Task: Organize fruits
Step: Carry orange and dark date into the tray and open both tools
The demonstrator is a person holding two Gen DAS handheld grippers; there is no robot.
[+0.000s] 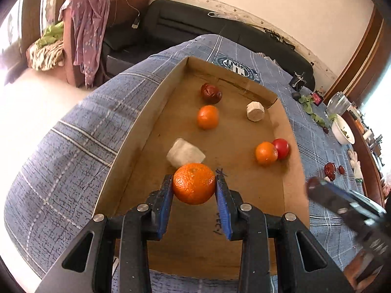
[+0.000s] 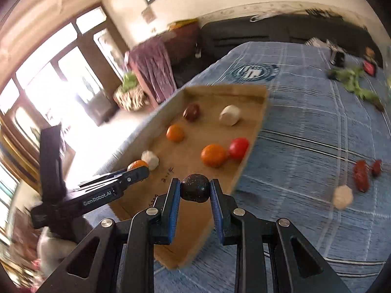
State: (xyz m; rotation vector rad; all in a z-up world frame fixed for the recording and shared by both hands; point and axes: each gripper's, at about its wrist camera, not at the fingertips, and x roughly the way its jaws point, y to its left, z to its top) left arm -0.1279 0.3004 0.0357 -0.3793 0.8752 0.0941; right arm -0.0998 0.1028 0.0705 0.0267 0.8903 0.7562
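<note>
A shallow cardboard tray (image 1: 136,131) lies on a blue plaid cloth. My left gripper (image 1: 194,183) is shut on an orange (image 1: 194,183) and holds it over the tray's near end; it also shows in the right wrist view (image 2: 136,168). My right gripper (image 2: 195,188) is shut on a dark round fruit (image 2: 195,188) above the tray's near right edge (image 2: 244,168). In the tray lie two oranges (image 1: 207,120) (image 1: 266,153), a red tomato (image 1: 281,147), a dark red fruit (image 1: 211,93) and two white lumps (image 1: 185,153) (image 1: 255,111).
On the cloth right of the tray lie two dark red fruits (image 2: 361,174), a white lump (image 2: 343,196) and green leaves (image 2: 354,83). A white bowl (image 1: 342,131) and a glass jar (image 1: 338,102) stand at the far right. A black sofa (image 1: 195,26) runs behind the table.
</note>
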